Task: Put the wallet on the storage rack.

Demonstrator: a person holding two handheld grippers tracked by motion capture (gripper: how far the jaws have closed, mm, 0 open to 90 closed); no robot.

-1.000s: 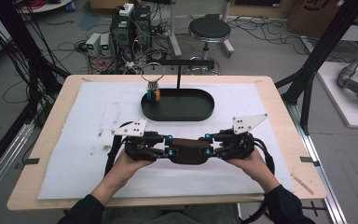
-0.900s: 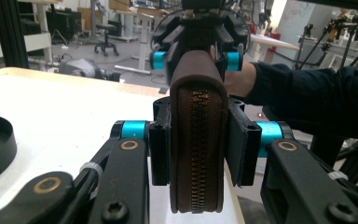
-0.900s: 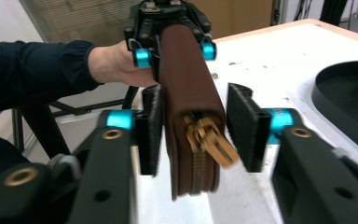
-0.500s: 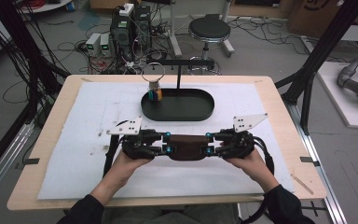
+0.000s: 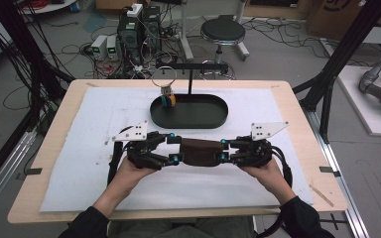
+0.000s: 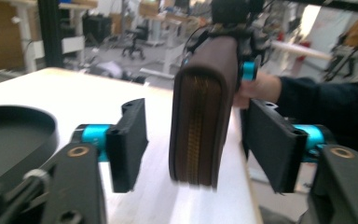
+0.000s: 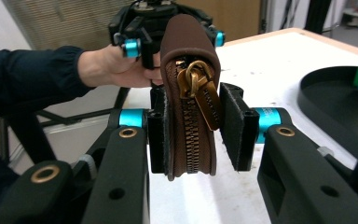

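White sheeting covers the table (image 5: pixel 79 163). Since a second ago, the left tongs (image 6: pixel 191 144) have just spread off the brown pouch (image 5: pixel 201 151), now held above the sheet by the right tongs (image 7: pixel 193 133) pinching it. Black tray (image 5: pixel 188 119) lies just beyond.

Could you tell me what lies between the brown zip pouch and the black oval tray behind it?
In the high view, only a bare strip of the white mat separates the brown zip pouch from the black oval tray.

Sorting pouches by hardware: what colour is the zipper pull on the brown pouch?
Brass-gold: the zipper pull on the brown pouch shows best in the right gripper view.
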